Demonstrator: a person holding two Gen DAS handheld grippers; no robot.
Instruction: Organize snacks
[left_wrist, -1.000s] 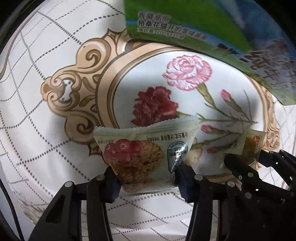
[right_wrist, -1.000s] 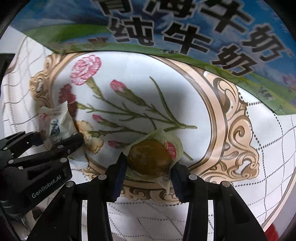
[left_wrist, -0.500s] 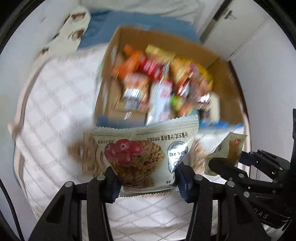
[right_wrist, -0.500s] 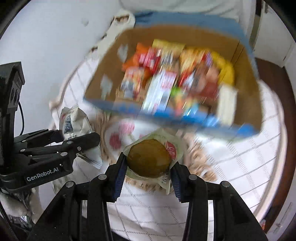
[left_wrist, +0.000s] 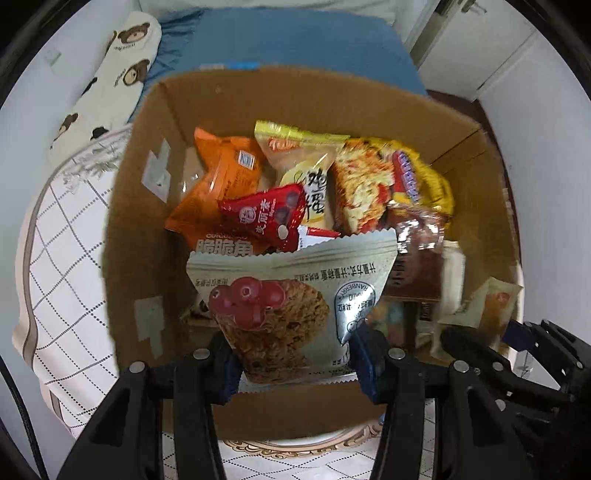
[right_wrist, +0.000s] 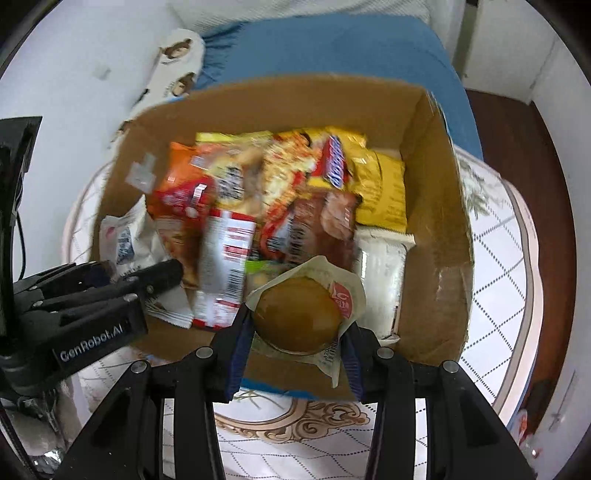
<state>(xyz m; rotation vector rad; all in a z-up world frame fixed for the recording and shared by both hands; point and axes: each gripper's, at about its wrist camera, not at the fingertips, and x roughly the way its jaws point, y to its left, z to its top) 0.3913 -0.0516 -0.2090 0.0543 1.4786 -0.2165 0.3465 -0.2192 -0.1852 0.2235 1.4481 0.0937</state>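
Observation:
My left gripper is shut on a pale oat-cake packet with red berries printed on it, held over the near edge of an open cardboard box. My right gripper is shut on a wrapped round brown bun, held over the same box on its right side. The box is full of snack packets: orange, red, yellow. The right gripper with its bun shows at the lower right of the left wrist view. The left gripper shows at the left of the right wrist view.
The box stands on a round table with a white grid-pattern cloth and gold scroll print. Behind it are a blue bedspread and a bear-print pillow. A dark wood floor lies to the right.
Both grippers have lifted their snacks from the flower-print table and moved up and forward over the open box, which now fills both views.

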